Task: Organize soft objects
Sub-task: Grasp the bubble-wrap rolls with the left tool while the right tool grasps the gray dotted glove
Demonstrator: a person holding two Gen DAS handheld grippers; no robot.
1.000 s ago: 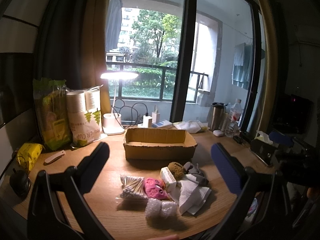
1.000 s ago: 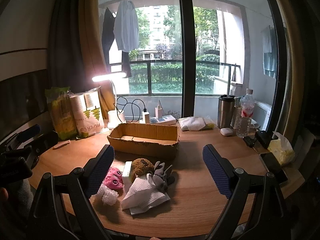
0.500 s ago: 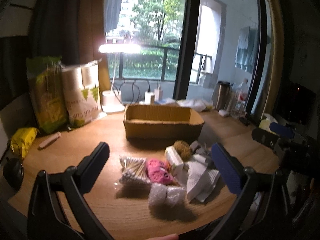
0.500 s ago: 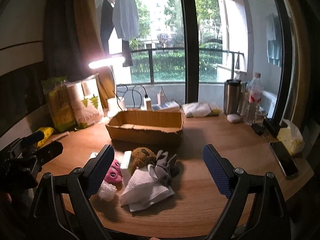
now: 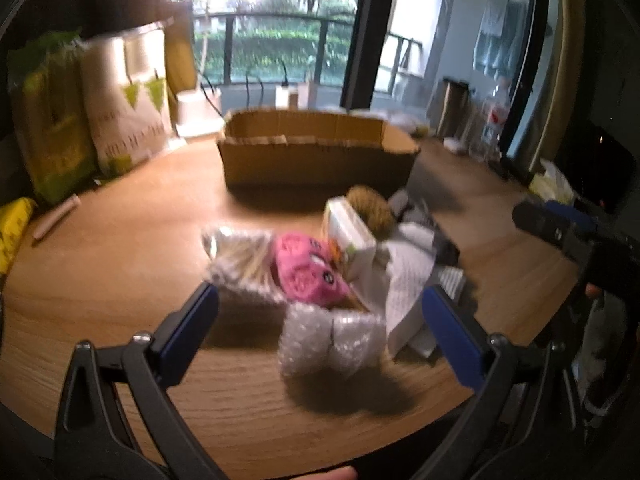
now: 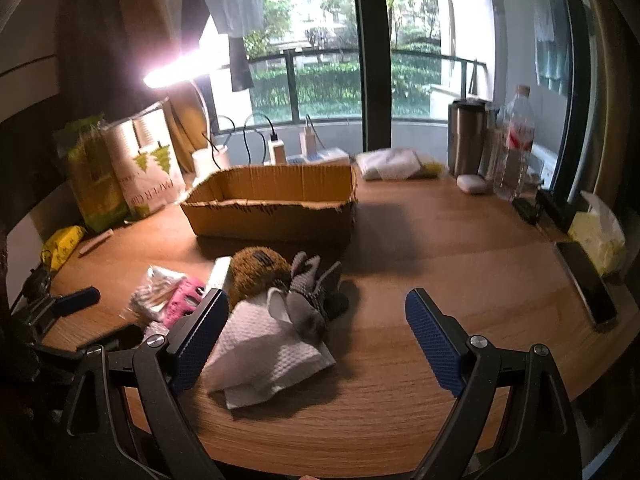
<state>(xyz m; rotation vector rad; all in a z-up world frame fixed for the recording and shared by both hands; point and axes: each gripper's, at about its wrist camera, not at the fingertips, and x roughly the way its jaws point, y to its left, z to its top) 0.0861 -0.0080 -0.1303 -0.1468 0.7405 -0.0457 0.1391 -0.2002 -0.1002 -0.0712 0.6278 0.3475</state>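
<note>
A heap of soft things lies on the round wooden table (image 5: 120,264) in front of an open cardboard box (image 5: 316,156). In the left wrist view my left gripper (image 5: 320,328) hangs open just above a roll of bubble wrap (image 5: 332,340), with a pink plush toy (image 5: 308,268), a bag of cotton swabs (image 5: 240,264) and a small white carton (image 5: 348,232) behind it. In the right wrist view my right gripper (image 6: 316,340) is open over a white paper towel (image 6: 264,348), with grey knitted gloves (image 6: 312,284) and a brown fuzzy ball (image 6: 256,268) beyond.
Paper-cup packs (image 6: 148,168) and a green bag (image 6: 92,172) stand at the left, under a lit desk lamp (image 6: 180,68). A steel flask (image 6: 464,140), a water bottle (image 6: 516,144), a phone (image 6: 588,280) and a tissue bag (image 6: 596,232) line the right edge. Chargers sit behind the box.
Both grippers have moved forward and down towards the heap. The left one has come closest, now right over the bubble wrap. Both stay open; nothing on the table has shifted.
</note>
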